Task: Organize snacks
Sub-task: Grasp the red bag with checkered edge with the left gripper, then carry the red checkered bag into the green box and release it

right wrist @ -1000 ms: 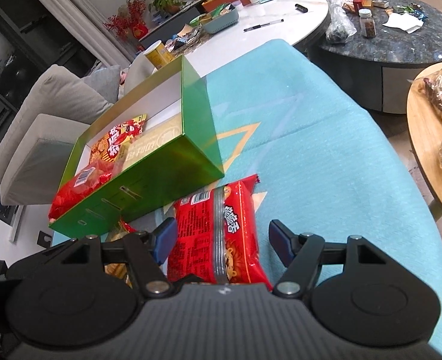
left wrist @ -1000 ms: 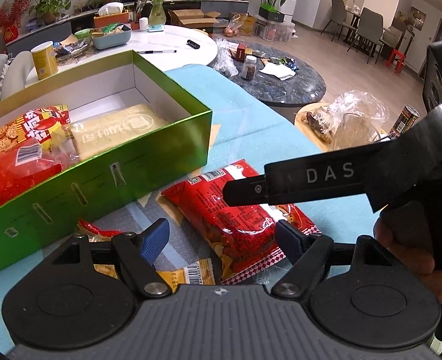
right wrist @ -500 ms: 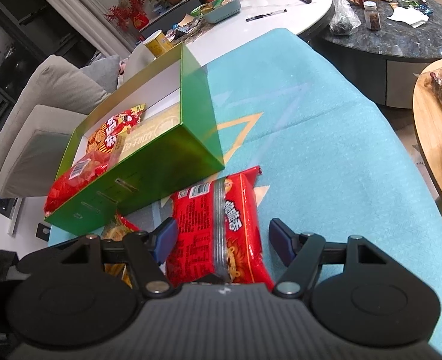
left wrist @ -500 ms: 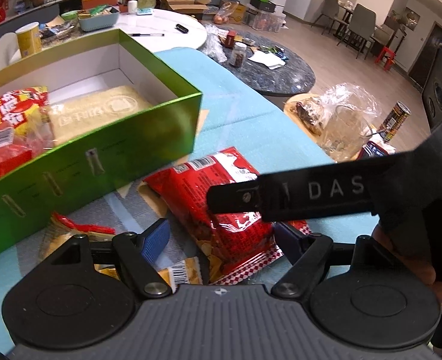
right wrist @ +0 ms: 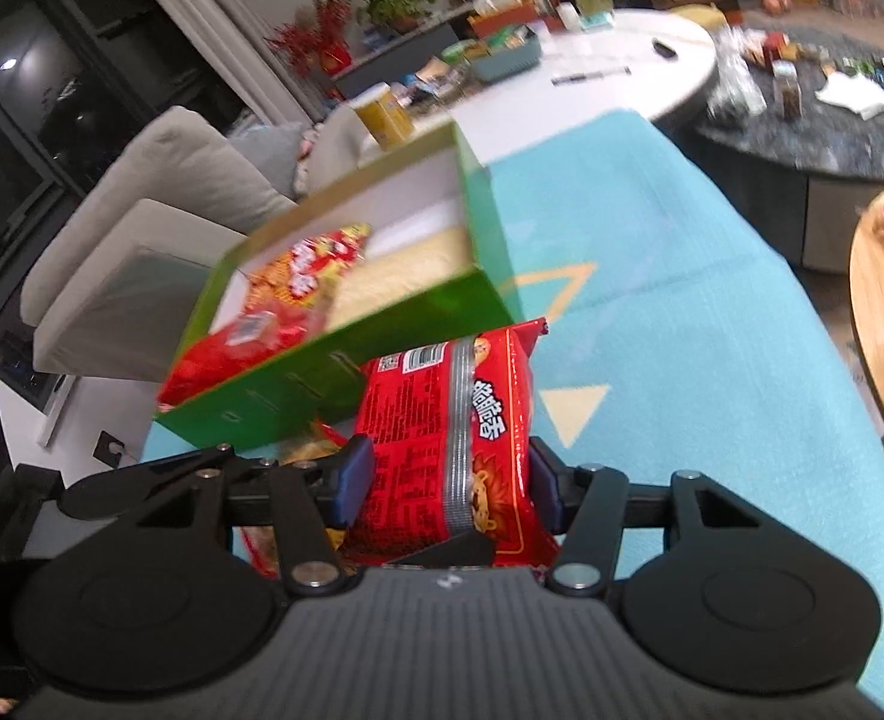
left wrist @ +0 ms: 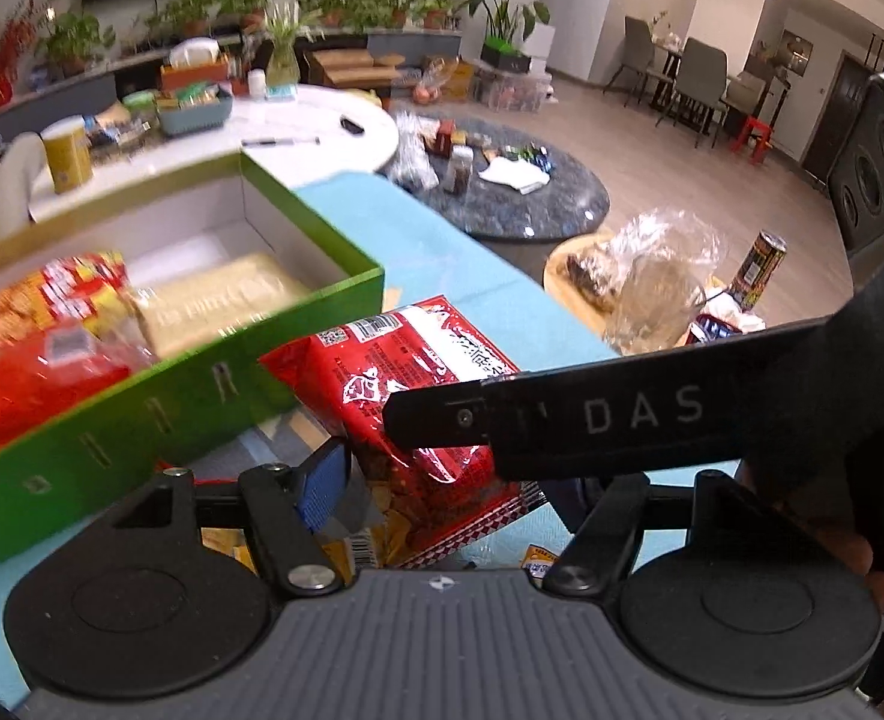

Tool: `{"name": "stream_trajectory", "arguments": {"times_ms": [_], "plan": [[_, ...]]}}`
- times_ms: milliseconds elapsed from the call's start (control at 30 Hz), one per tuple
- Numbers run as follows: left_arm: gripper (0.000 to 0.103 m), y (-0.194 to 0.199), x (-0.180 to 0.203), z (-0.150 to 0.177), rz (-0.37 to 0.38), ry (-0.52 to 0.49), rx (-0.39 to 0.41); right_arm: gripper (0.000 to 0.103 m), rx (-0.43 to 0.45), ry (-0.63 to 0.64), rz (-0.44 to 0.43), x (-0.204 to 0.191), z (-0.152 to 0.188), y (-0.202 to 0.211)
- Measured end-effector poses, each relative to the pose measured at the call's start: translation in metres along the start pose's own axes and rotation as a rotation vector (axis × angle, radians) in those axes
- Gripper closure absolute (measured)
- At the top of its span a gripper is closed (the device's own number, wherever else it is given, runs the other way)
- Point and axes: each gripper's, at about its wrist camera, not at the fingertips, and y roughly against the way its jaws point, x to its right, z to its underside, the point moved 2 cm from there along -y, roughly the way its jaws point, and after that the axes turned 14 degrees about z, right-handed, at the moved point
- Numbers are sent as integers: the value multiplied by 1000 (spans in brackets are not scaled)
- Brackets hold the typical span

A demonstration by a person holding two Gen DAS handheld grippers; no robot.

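Your right tongs (right wrist: 451, 489) are closing on the red noodle packet (right wrist: 448, 420), long axis pointing ahead, just short of the green box (right wrist: 297, 384). Left tongs (left wrist: 442, 480) closing beside it, grip uncertain.

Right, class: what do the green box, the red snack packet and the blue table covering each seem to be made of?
Green box: probably cardboard with a glossy foil-like green outside; thin straight walls, plain white inside.
Red snack packet: shiny printed plastic film, judging by the glare, wrinkles and crimped seam.
Blue table covering: looks like matte woven cloth, with a fine texture and no shine.
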Motion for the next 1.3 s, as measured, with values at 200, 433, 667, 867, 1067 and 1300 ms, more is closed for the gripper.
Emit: {"name": "stream_trajectory", "arguments": {"times_ms": [200, 433, 667, 867, 1067, 1300], "plan": [[38, 27, 4, -6, -27, -13, 61, 30, 48, 11, -36, -13, -8, 18], [38, 54, 2, -8, -61, -17, 111, 30, 86, 36, -75, -32, -15, 30], [38, 68, -4, -13, -92, -14, 143, 30, 102, 59, -95, -51, -23, 32], [38, 73, -16, -22, -117, -8, 163, 30, 108, 72, -105, -64, -34, 27], [38, 74, -33, -37, -137, 0, 175, 30, 114, 88, -113, -73, -49, 19], [38, 67, -53, -50, -156, 14, 171, 30, 108, 91, -114, -80, -64, 2]]}}
